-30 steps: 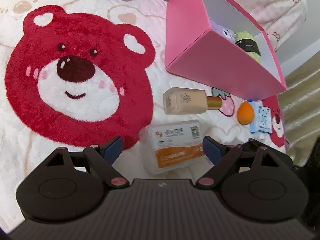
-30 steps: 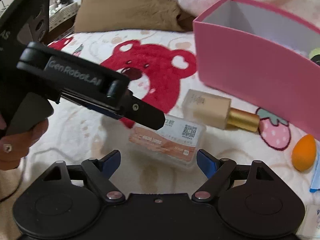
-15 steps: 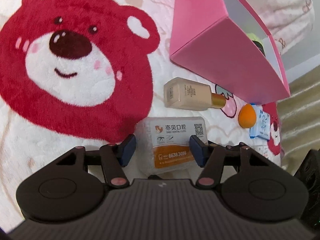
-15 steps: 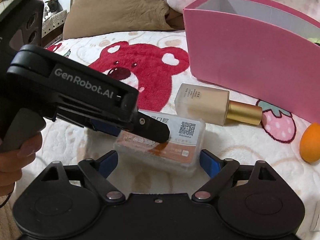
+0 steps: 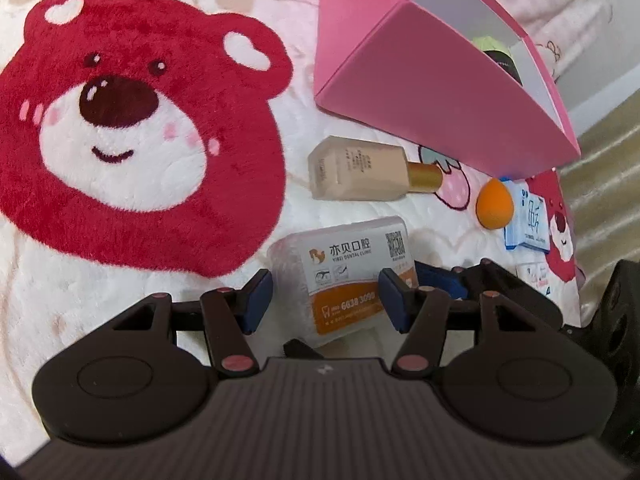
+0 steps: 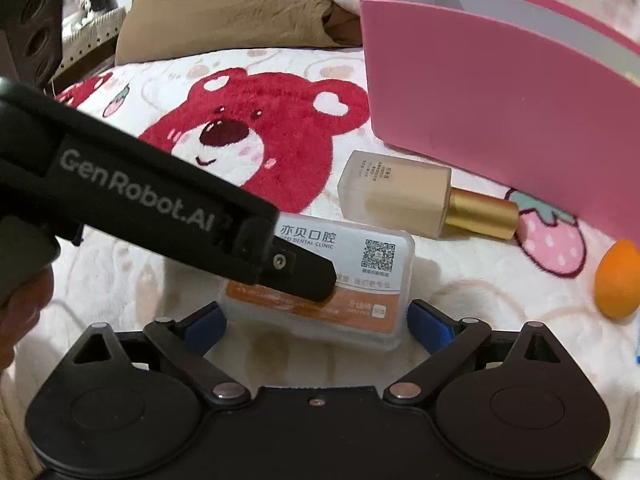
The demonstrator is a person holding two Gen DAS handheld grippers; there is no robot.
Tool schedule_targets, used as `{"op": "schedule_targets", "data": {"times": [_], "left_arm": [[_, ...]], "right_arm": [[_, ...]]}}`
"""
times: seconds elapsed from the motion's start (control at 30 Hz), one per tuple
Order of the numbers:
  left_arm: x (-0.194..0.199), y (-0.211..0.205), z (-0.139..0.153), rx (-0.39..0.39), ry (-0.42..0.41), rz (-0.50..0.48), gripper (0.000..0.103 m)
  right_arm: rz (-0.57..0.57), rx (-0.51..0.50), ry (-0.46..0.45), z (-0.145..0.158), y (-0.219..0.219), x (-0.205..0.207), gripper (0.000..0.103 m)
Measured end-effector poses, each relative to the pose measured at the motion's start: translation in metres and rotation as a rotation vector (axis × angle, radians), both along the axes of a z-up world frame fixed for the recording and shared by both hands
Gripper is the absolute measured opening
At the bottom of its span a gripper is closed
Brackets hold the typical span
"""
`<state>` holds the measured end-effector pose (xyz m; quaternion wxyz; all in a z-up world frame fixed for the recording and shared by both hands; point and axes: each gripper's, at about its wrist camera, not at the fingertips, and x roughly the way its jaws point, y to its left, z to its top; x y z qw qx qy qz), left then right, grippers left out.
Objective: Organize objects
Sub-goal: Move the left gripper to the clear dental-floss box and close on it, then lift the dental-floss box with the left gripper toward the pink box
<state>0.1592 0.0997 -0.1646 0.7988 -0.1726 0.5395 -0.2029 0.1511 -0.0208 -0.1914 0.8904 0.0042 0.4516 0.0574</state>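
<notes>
Lying flat on the fluffy white blanket (image 5: 132, 304), near its front edge, is the clear plastic floss-pick box with the white and orange label (image 5: 344, 280). My left gripper (image 5: 326, 300) has its blue pads (image 5: 256, 300) pinching that box across its short sides, and the box sits tilted between them. My right gripper (image 6: 316, 324) hangs just in front of the same box; its jaws have just been opening and now stand spread wide, one blue pad (image 6: 430, 326) off each end of the box, not pressing it. In the right wrist view the black body of the left gripper crosses over the box's label. Just beyond the box lies a frosted beige foundation bottle with a gold cap (image 5: 368, 170), on its side. To its right sits an orange teardrop makeup sponge (image 5: 494, 204), and beside that a small blue and white packet (image 5: 528, 222), close to the blanket's right edge. Behind them stands the open pink cardboard box (image 5: 432, 96). A big red bear face (image 5: 132, 120) fills the blanket's left part.
</notes>
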Motion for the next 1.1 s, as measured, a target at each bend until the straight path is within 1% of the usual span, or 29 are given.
{"op": "schedule_targets", "data": {"times": [0.1, 0.17, 0.3, 0.43, 0.6, 0.8, 0.87, 0.97, 1.1], "left_arm": [[-0.001, 0.002, 0.000, -0.008, 0.000, 0.008, 0.057], [-0.003, 0.003, 0.000, -0.018, -0.003, 0.016, 0.055], [-0.008, 0.001, 0.005, -0.029, -0.010, 0.007, 0.054], [-0.013, -0.002, 0.013, -0.041, -0.020, 0.000, 0.054], [-0.020, -0.005, 0.026, -0.053, -0.053, -0.012, 0.054], [-0.027, -0.009, 0.042, -0.068, -0.100, -0.020, 0.054], [-0.029, -0.010, 0.048, -0.076, -0.108, -0.023, 0.053], [-0.032, -0.014, 0.061, -0.090, -0.127, -0.021, 0.052], [-0.033, -0.024, 0.084, -0.080, -0.174, -0.035, 0.052]], "right_arm": [[-0.002, 0.003, 0.003, 0.001, -0.002, -0.001, 0.098], [0.004, 0.007, -0.005, 0.003, -0.002, -0.004, 0.094], [0.020, -0.034, -0.019, 0.008, 0.000, -0.010, 0.094], [0.021, -0.053, -0.033, 0.016, -0.002, -0.017, 0.094], [0.038, -0.080, -0.057, 0.031, -0.003, -0.028, 0.094], [0.066, -0.088, -0.086, 0.049, -0.008, -0.041, 0.095], [0.072, -0.092, -0.097, 0.054, -0.009, -0.039, 0.094], [0.070, -0.090, -0.119, 0.067, -0.015, -0.043, 0.094], [0.058, -0.088, -0.145, 0.085, -0.024, -0.044, 0.093]]}}
